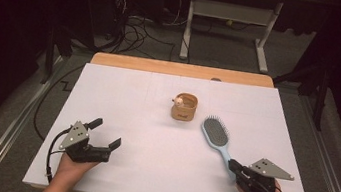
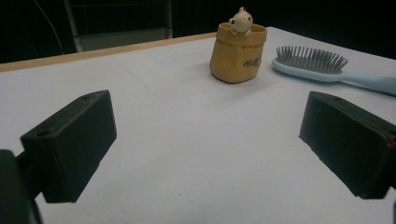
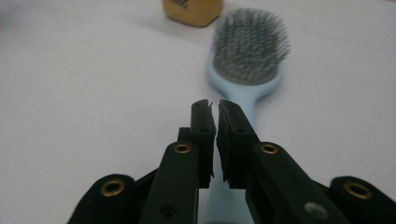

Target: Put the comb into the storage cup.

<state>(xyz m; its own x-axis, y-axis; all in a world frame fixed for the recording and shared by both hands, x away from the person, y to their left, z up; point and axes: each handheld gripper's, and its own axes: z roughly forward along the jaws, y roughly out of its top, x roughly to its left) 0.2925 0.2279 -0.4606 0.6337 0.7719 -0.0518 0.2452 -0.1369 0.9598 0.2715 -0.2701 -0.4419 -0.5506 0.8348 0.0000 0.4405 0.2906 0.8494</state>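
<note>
The white counter (image 1: 154, 124) is evenly lit from above and is the brightest area, without glare; the room beyond it falls into near black. Shadows are soft and short, one lying just beside the tan pot (image 2: 237, 58). In the left gripper view the near black tongs (image 2: 208, 149) look slightly soft. In the right gripper view the tongs (image 3: 214, 109) are fairly sharp, while the hairbrush (image 3: 250, 46) bristles and far counter blur.
</note>
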